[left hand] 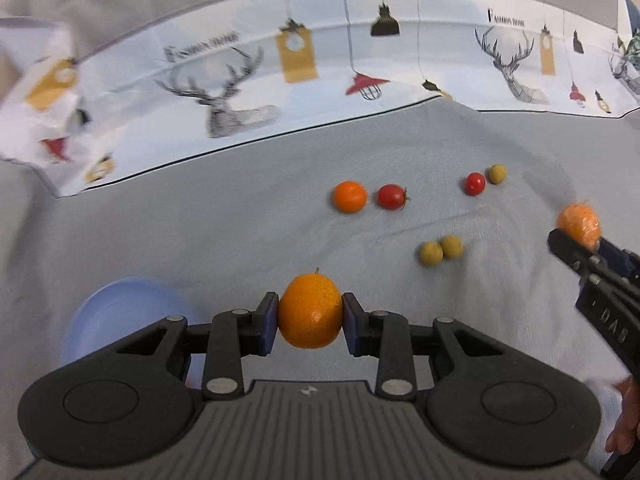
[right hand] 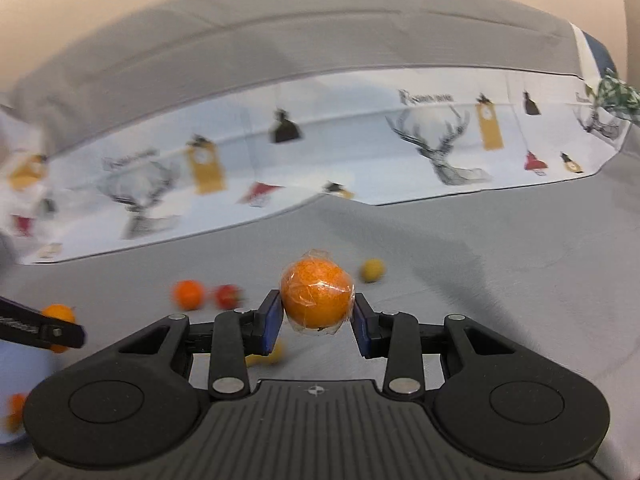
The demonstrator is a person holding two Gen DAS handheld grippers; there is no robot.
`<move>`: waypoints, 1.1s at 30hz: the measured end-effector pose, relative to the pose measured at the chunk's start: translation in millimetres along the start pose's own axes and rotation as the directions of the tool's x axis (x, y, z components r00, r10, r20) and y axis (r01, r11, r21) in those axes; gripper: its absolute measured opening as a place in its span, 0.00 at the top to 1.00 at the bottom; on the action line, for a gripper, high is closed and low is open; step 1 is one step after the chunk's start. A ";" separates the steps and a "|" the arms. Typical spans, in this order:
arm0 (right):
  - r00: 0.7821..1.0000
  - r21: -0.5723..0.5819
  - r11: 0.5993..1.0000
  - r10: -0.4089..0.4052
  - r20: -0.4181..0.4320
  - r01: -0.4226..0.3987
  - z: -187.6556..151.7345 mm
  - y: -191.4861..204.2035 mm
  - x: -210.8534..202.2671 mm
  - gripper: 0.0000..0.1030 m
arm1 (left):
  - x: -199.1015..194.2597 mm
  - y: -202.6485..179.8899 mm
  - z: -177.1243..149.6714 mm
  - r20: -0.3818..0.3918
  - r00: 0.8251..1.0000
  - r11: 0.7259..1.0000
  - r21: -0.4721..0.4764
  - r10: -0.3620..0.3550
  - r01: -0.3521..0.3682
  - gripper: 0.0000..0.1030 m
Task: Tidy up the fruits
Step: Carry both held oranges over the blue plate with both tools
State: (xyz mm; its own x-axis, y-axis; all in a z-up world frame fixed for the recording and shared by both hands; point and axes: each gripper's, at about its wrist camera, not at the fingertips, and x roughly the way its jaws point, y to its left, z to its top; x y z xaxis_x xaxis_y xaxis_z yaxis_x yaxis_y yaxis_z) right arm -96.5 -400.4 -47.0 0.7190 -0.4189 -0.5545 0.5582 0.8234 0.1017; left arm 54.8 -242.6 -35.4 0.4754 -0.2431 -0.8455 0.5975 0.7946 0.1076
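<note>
Above the table [left hand: 200, 220]: left gripper [left hand: 310, 312] clamped a firm, light orange [left hand: 310, 312] at its middle; right gripper [right hand: 317, 300] clamped a slippery wrapped orange [right hand: 317, 300]. Bowl [left hand: 120, 304] near left.

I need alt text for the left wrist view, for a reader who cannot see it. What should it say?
The left tongs grip a bare orange above a grey cloth, beside a pale blue bowl. Another orange, two red tomatoes and three small yellow-green fruits lie beyond. At right, the right tongs hold a plastic-wrapped orange.
</note>
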 end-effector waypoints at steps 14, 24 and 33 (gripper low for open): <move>0.946 -0.112 0.940 0.323 -0.022 -0.324 -36.4 117.1 -158.7 0.62 | -142.5 113.6 -123.9 0.063 0.994 0.984 -0.160 0.088 -0.077 0.64; 0.896 -0.248 0.861 0.431 -0.108 -0.444 -73.8 189.4 -209.5 0.62 | -177.1 162.3 -190.6 0.072 0.988 0.960 -0.254 0.137 -0.115 0.64; 0.898 -0.308 0.845 0.428 -0.104 -0.438 -77.0 205.9 -223.8 0.62 | -188.8 175.6 -206.9 0.096 0.987 0.951 -0.295 0.127 -0.093 0.64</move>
State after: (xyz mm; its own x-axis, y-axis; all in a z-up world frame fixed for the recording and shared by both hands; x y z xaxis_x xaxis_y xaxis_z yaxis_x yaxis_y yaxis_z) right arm -174.4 -107.6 34.4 0.8415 0.0156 -0.5400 0.0291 0.9968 0.0742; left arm -63.6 57.9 34.9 0.6070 -0.1928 -0.7710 0.3330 0.9425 0.0266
